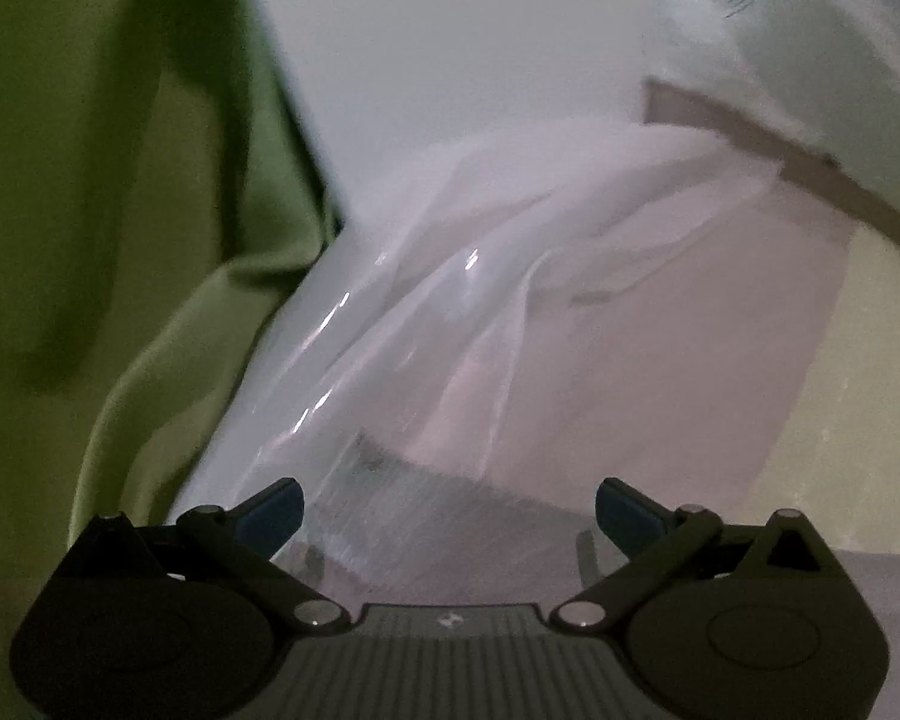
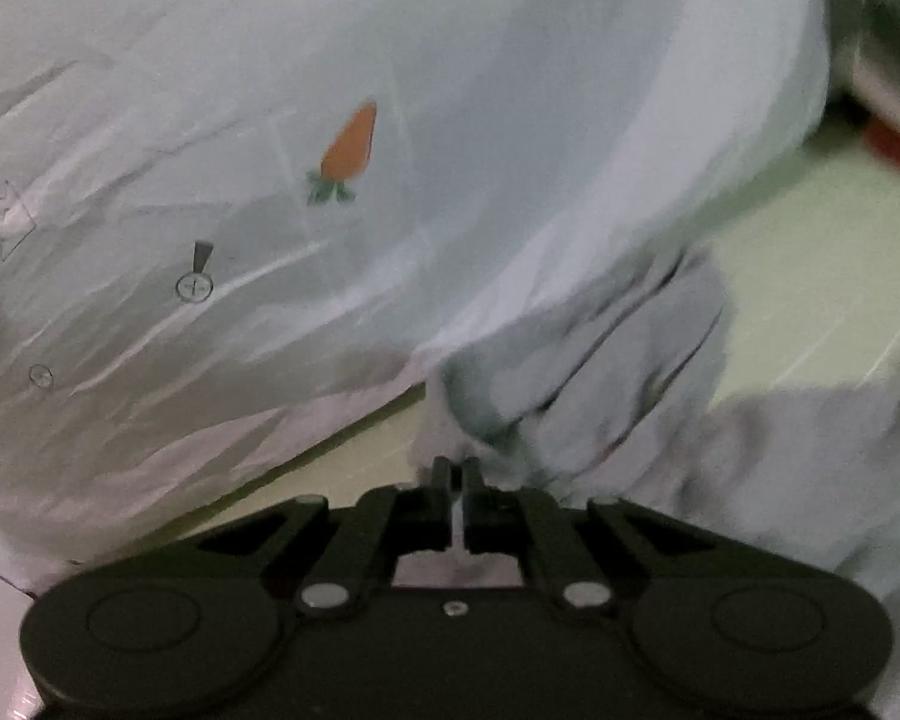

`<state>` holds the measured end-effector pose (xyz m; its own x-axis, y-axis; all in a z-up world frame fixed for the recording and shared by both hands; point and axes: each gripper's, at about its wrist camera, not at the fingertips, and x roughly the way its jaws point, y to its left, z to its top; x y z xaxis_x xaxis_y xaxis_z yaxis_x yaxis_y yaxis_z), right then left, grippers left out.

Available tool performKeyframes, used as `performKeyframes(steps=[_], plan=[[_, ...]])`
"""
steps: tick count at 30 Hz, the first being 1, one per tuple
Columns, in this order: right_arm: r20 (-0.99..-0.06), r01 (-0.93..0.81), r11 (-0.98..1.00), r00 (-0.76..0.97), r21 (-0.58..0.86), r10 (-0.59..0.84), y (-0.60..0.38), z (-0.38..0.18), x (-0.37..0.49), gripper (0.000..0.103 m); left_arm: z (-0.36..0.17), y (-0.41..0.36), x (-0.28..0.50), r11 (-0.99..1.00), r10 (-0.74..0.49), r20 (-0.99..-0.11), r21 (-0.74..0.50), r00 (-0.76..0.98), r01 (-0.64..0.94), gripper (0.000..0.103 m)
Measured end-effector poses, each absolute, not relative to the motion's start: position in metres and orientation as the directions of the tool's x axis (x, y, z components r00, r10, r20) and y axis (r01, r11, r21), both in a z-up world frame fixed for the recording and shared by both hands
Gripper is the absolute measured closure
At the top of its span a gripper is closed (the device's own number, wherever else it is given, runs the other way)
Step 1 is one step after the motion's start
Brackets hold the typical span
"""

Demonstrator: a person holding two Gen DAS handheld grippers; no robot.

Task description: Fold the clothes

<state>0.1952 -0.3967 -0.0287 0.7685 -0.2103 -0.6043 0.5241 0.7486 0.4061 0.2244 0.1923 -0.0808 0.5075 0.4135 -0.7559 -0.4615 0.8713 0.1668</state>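
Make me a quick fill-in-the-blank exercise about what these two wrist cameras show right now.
1. The left hand-held gripper has its jaws ____.
2. The right hand-held gripper is shut on a fold of the ____ garment.
3. The small picture printed on that garment is a ____.
4. The cloth left of the left gripper is ____.

Missing words: open; white; carrot; green

Right gripper [image 2: 457, 480] jaws nearly together, pinching bunched white fabric [image 2: 570, 360]. White garment [image 2: 450, 90] spreads ahead and left of claw; carrot print [image 2: 348, 147] ahead-left. Pale green surface [image 2: 810, 252] to right.
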Motion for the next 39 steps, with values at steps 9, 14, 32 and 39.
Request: performKeyframes(steps=[9,14,32,39], plan=[[-0.705,0.583,0.766,0.661,0.271,-0.255,-0.388,-0.048,0.192,0.042,-0.094,0.145,0.234,0.96,0.244,-0.804,0.119,0.542,-0.255,0.0],[-0.731,0.505,0.806,0.669,0.308,-0.139,-0.364,-0.071,0.221,0.042,-0.114,0.136,0.239,0.962,0.24,-0.844,0.142,0.48,-0.231,0.0],[-0.747,0.181,0.981,0.66,0.062,-0.075,-0.302,-0.102,0.288,0.099,-0.119,0.152,0.232,0.957,0.16,-0.852,0.01,0.499,-0.29,0.0],[-0.656,0.259,0.961,0.743,0.098,-0.133,-0.317,-0.059,0.245,0.1,-0.119,0.152,0.232,0.958,0.159,-0.849,0.009,0.504,-0.286,0.0]])
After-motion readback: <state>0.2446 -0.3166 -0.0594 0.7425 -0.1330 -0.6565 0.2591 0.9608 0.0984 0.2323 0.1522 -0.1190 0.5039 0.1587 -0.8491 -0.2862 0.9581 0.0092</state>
